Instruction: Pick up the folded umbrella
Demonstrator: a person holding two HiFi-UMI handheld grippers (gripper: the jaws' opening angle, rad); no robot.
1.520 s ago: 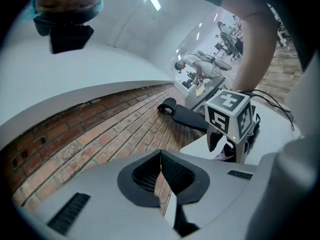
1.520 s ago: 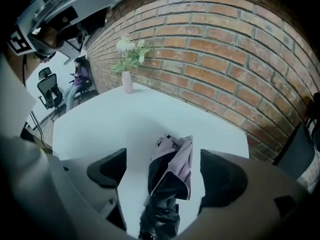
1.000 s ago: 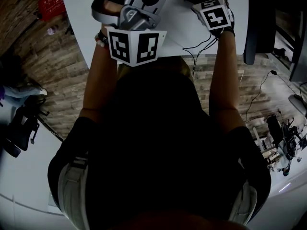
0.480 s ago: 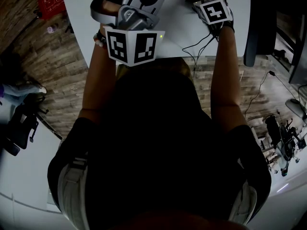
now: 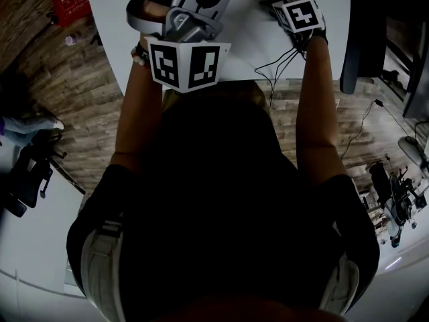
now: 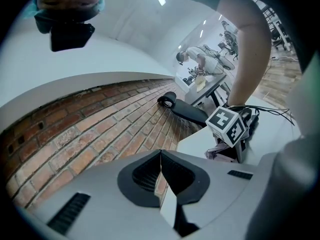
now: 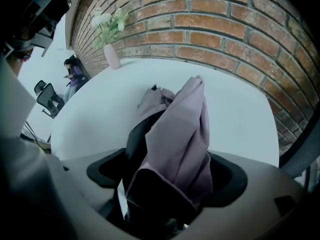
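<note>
**Right gripper [image 7: 167,184] carried slightly farther over the white table [image 7: 95,109] than 1 s ago, its marker cube [image 5: 299,14] now nearer the top edge of the head view; left gripper [image 6: 160,156] unchanged.**

Left gripper: 2 jaws pressed together at the tips, nothing between them, with a brick-patterned surface [image 6: 100,134] beyond. Right gripper: 2 jaws clamped on the folded umbrella [image 7: 182,129]. Its mauve fabric and dark inner part fill the gap between the pads and run forward past the fingertips over the table. Whether its far end touches the table cannot be told. 1 pale pink vase [image 7: 111,56] holding white flowers [image 7: 102,20] stands at the table's far left edge by the brick wall [image 7: 225,29], well apart from the umbrella.
</note>
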